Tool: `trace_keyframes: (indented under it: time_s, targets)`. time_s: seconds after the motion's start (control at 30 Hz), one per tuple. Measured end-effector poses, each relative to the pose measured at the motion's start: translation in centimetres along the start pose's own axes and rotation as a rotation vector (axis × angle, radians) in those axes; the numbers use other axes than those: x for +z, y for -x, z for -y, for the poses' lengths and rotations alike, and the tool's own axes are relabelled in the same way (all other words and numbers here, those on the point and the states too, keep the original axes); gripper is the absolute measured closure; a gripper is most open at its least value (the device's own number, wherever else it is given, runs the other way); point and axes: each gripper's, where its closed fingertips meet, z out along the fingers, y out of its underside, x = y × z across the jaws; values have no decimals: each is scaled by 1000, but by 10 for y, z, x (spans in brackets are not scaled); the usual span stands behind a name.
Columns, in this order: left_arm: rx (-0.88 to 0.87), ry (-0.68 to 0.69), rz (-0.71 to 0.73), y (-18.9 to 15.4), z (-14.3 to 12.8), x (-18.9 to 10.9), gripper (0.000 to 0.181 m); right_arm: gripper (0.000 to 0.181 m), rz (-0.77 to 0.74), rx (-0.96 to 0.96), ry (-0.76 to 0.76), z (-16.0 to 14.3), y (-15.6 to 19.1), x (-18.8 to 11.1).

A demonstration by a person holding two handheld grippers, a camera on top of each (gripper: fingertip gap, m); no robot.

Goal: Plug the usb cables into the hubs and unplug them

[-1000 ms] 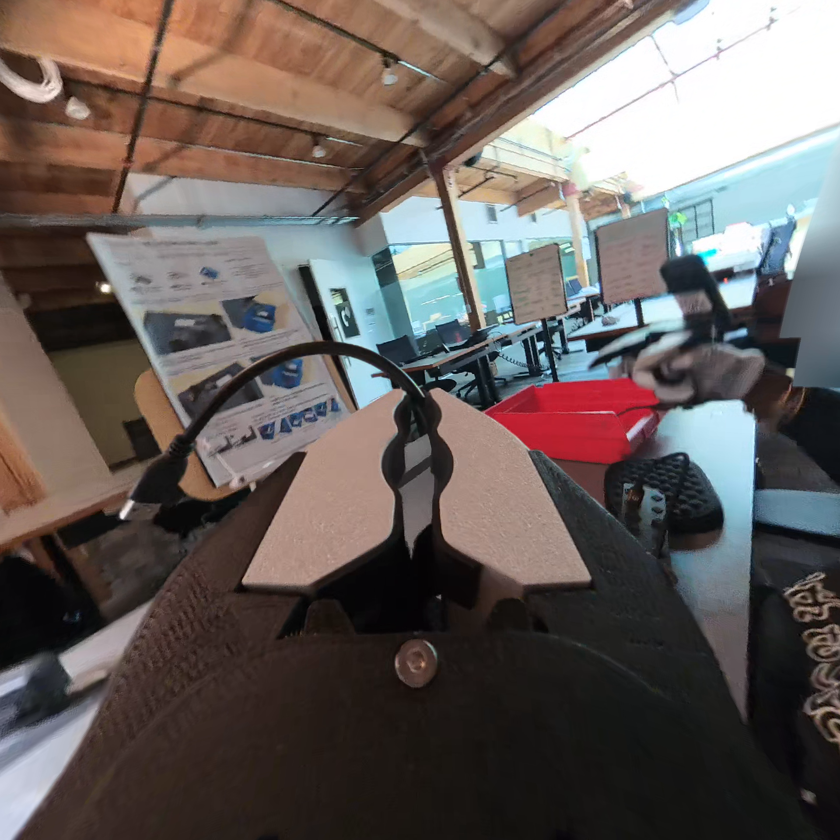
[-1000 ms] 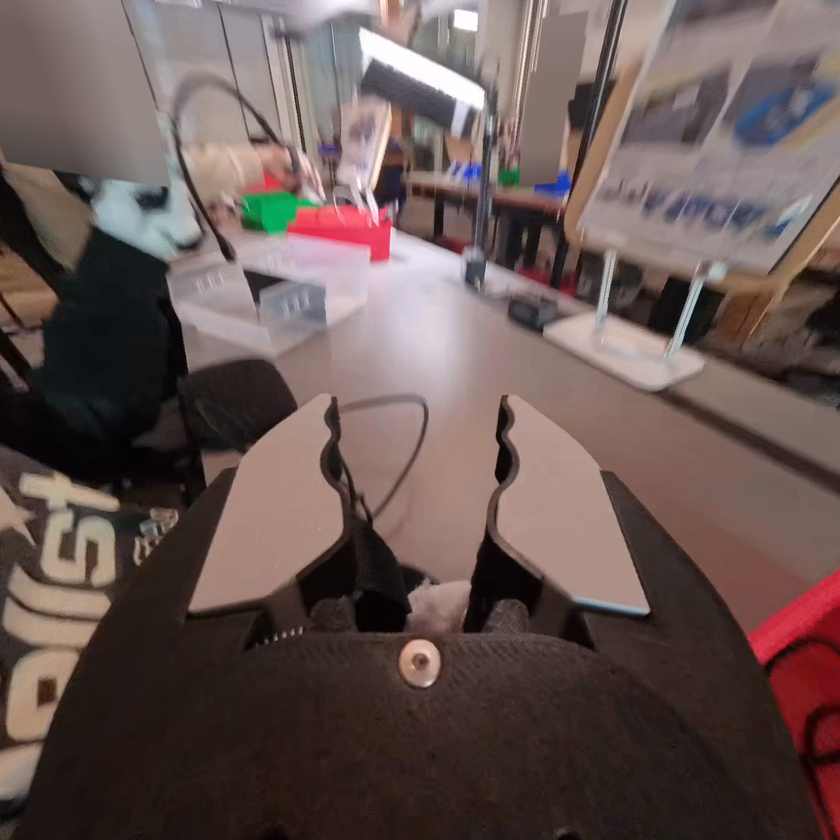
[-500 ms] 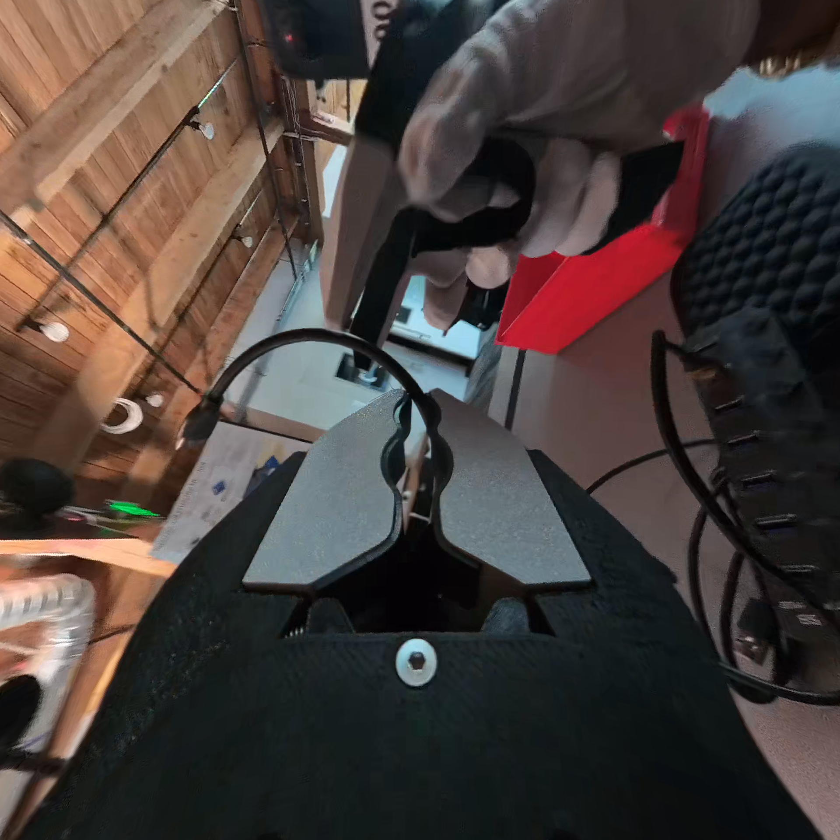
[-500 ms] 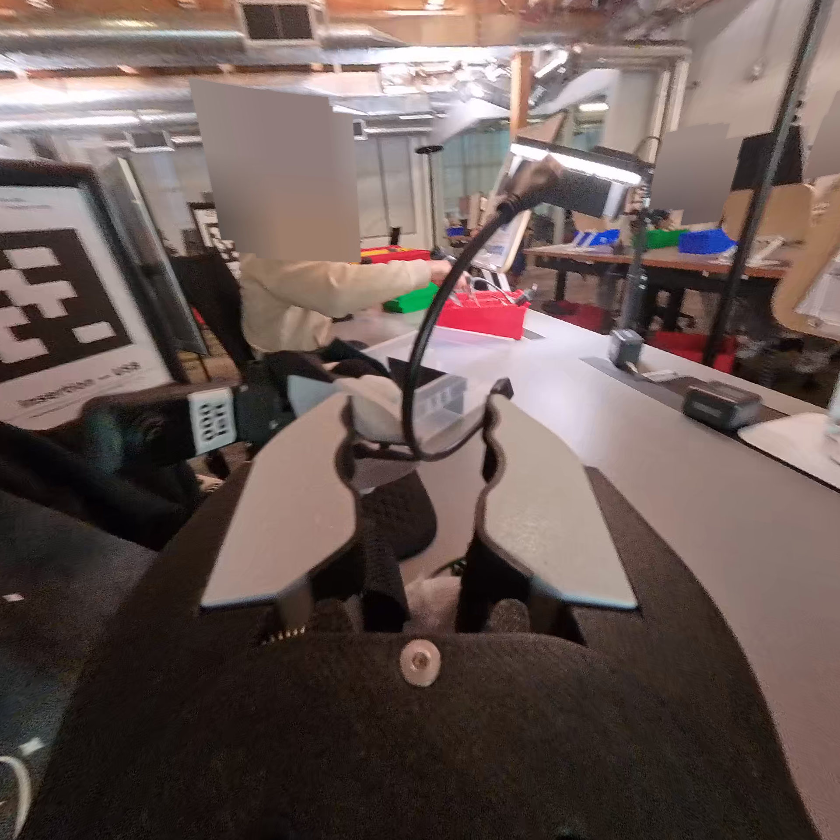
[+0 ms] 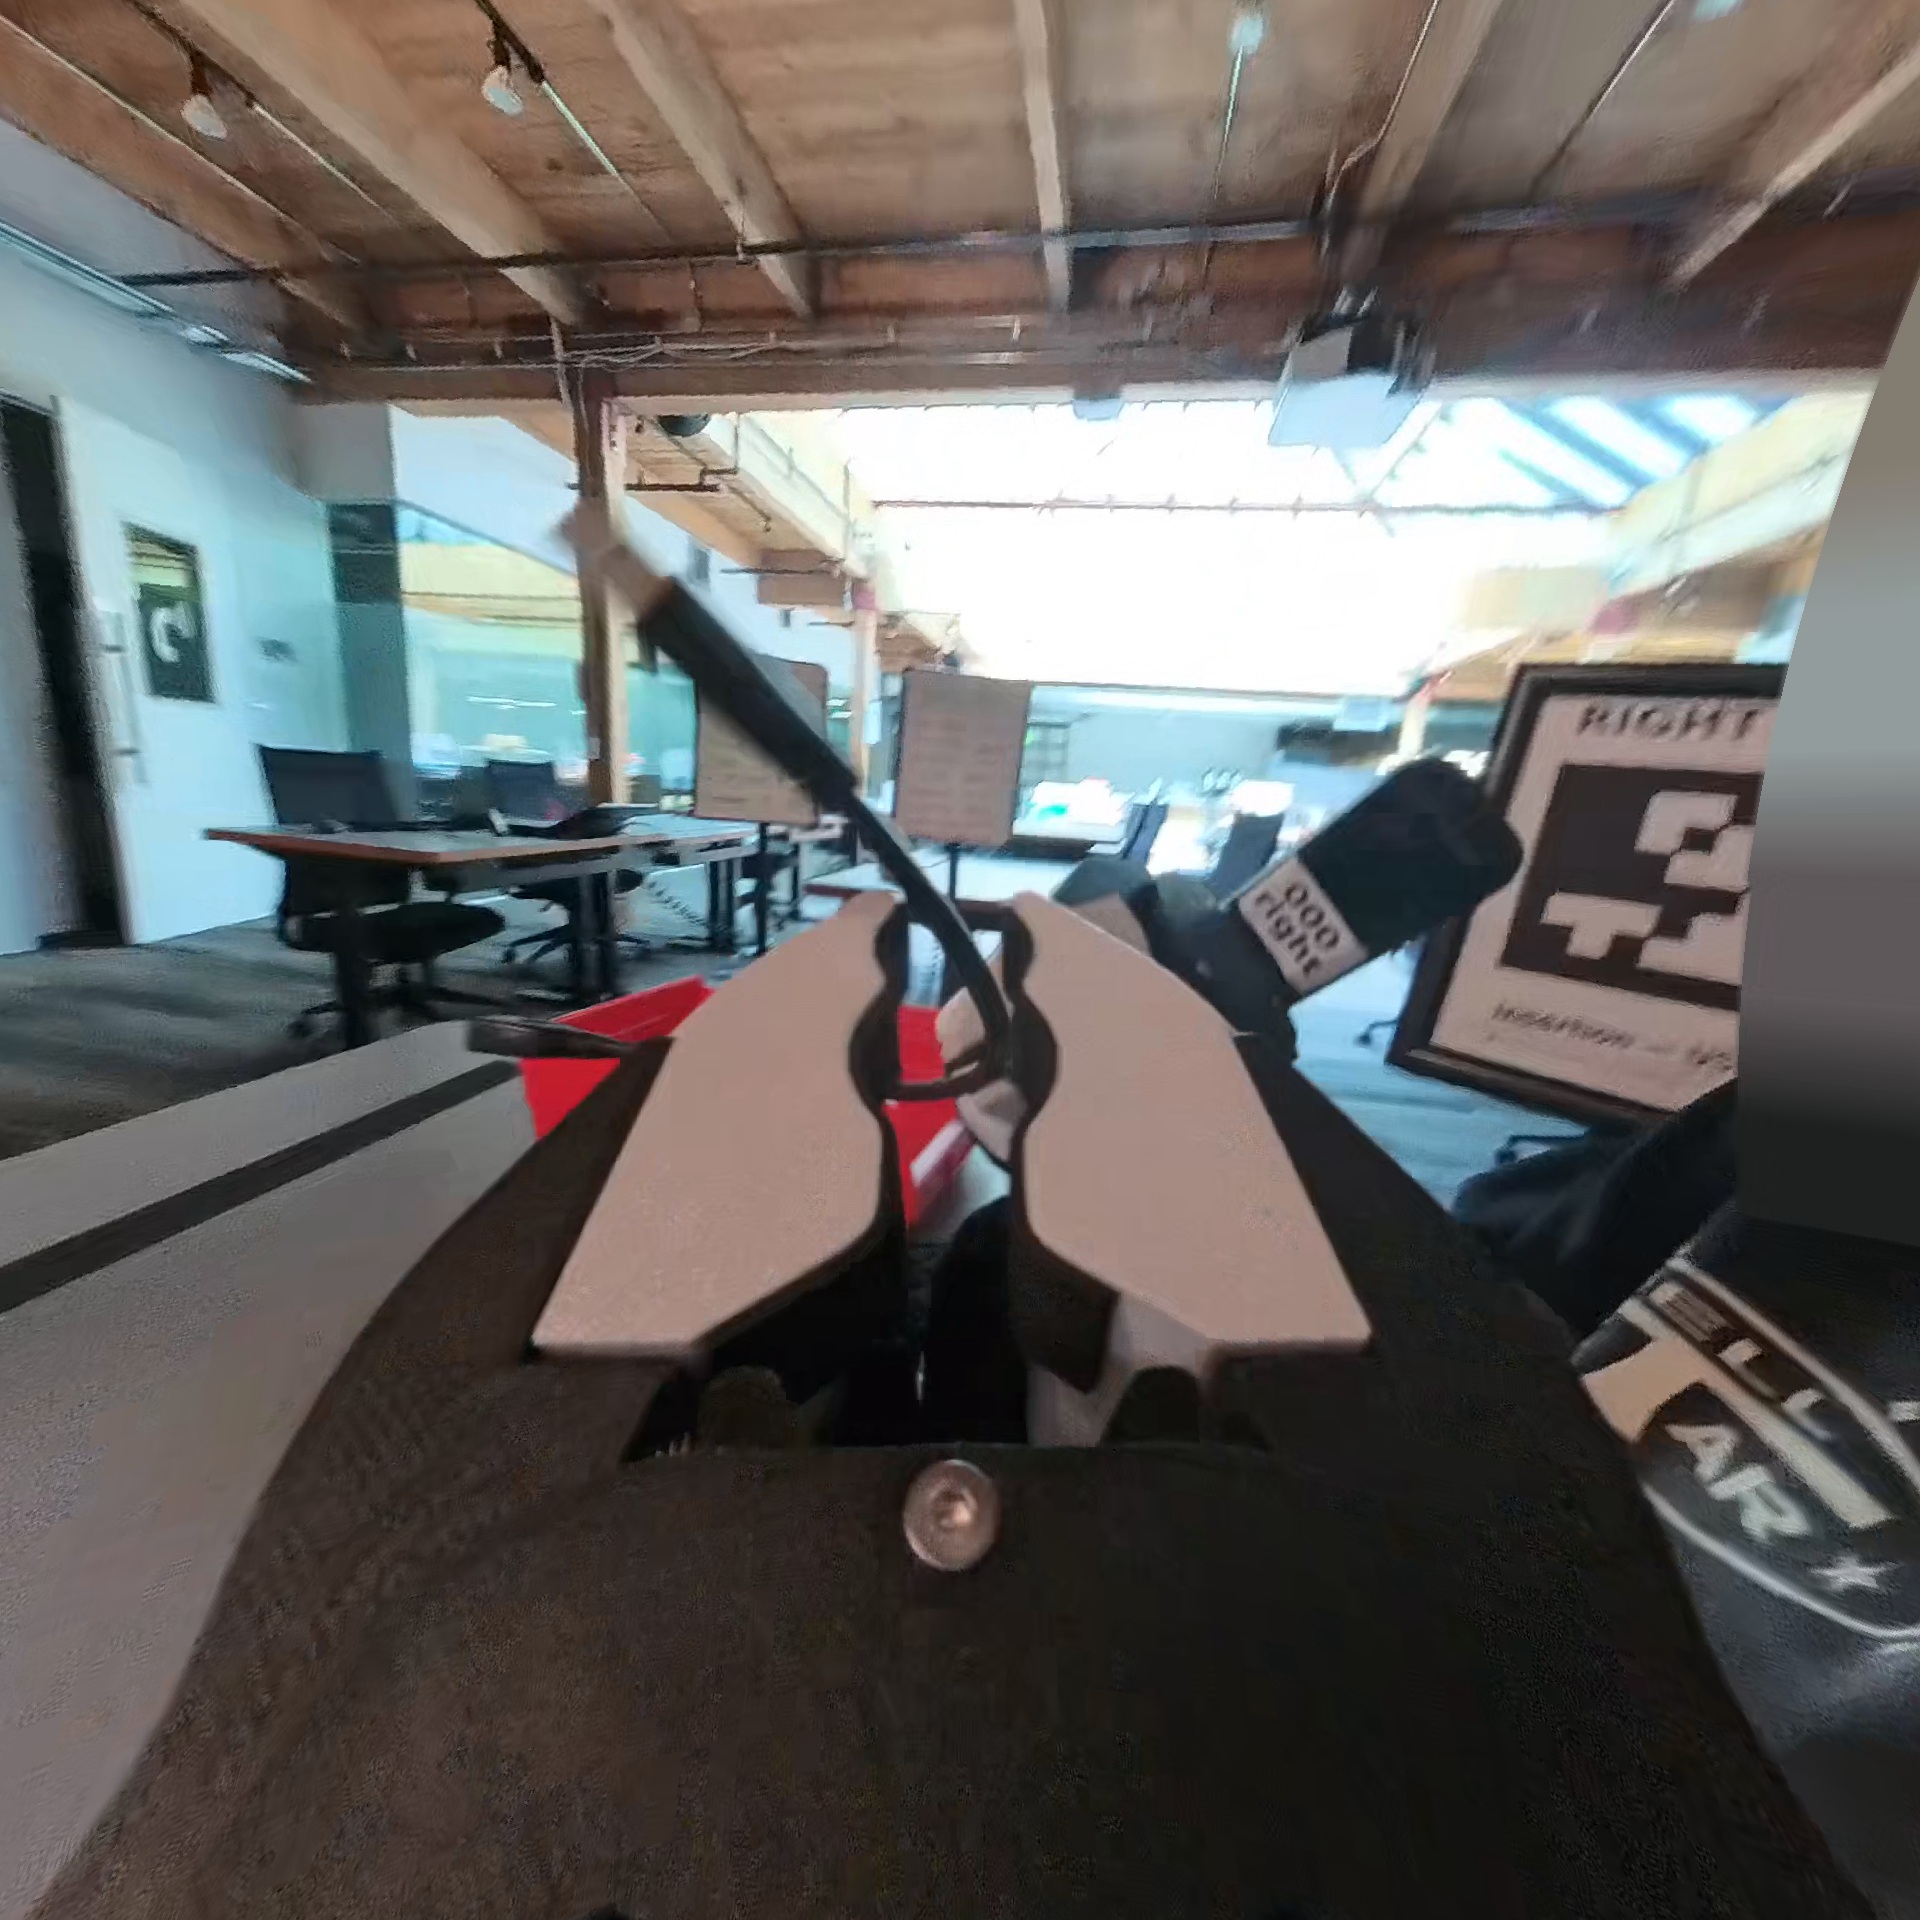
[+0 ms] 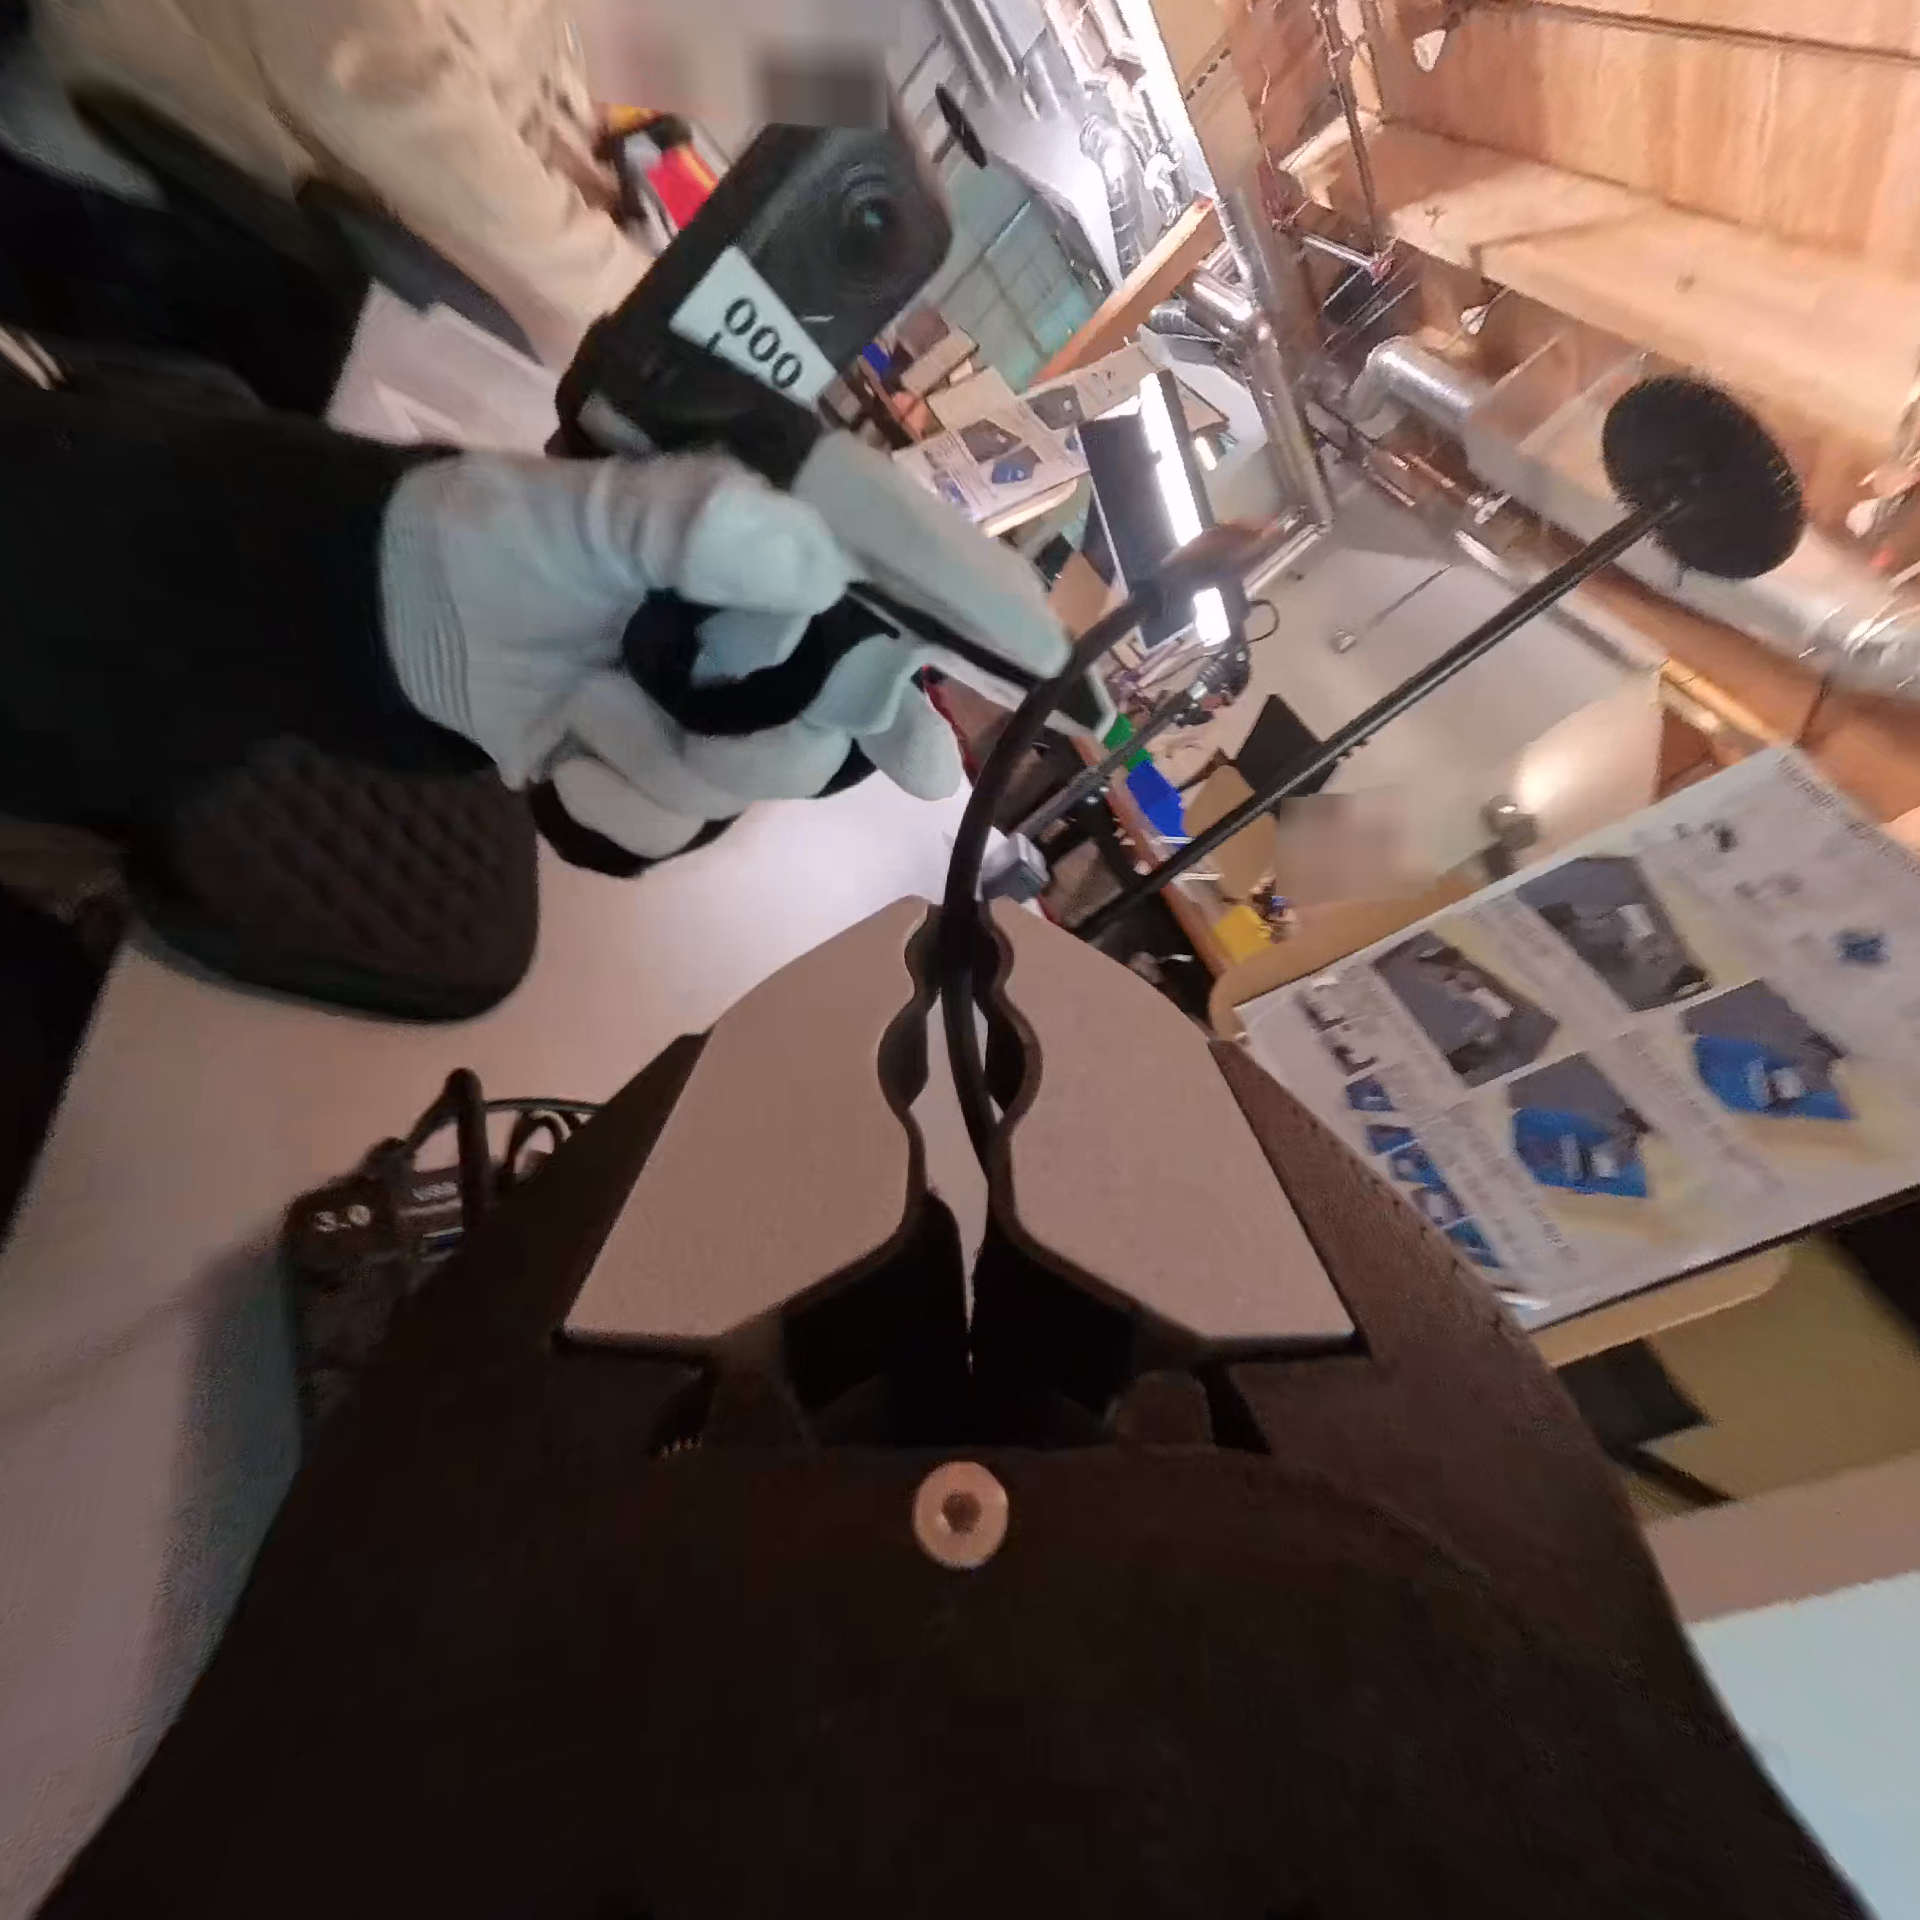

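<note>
The right gripper [image 6: 961, 935] was gaping a moment ago; now it is clenched on the thin black usb cable [image 6: 961, 852], which arcs up from its tips with the plug in the air. The left gripper [image 5: 951, 914] has slackened, jaws parted, the cable merely running through the gap. It looks like a handover, so plugging comes next. The black multi-port hub [image 6: 353, 1221] lies low on the pale grey table [image 6: 208, 1091]. Beyond it stand a printed instruction board [image 6: 1610, 1039], a red plastic bin [image 5: 623, 1039] and a timber-beamed ceiling [image 5: 935, 156].
</note>
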Motion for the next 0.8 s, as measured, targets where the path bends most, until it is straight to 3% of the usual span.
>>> trace_keyframes:
  time_s: [0.1, 0.2, 0.3, 0.37, 0.5, 0.6, 0.7, 0.8]
  targets:
    - [54, -12, -50, -8, 1, -2, 175, 175, -10, -89, 48, -2, 7, 4]
    - [236, 107, -24, -11, -12, 0, 176, 167, 71, -62, 82, -9, 16, 4]
    - [443, 257, 37, -5, -27, -1, 176, 151, 140, 119, -3, -1, 12, -5]
    - [557, 363, 38, -4, -40, -3, 176, 150, 153, 275, -83, 7, 0, -12]
    - [633, 507, -3, -6, -60, -6, 176, 143, 247, 518, -185, 17, -8, -25]
    - [651, 564, -4, -4, -68, -8, 176, 138, 257, 511, -175, 15, -7, -26]
    - [759, 641, 86, 11, -71, -13, 176, 138, 237, 452, -146, 14, -7, -28]
    - [1007, 702, 296, 36, -60, -19, 177, 139, 163, 412, -103, 16, -13, -29]
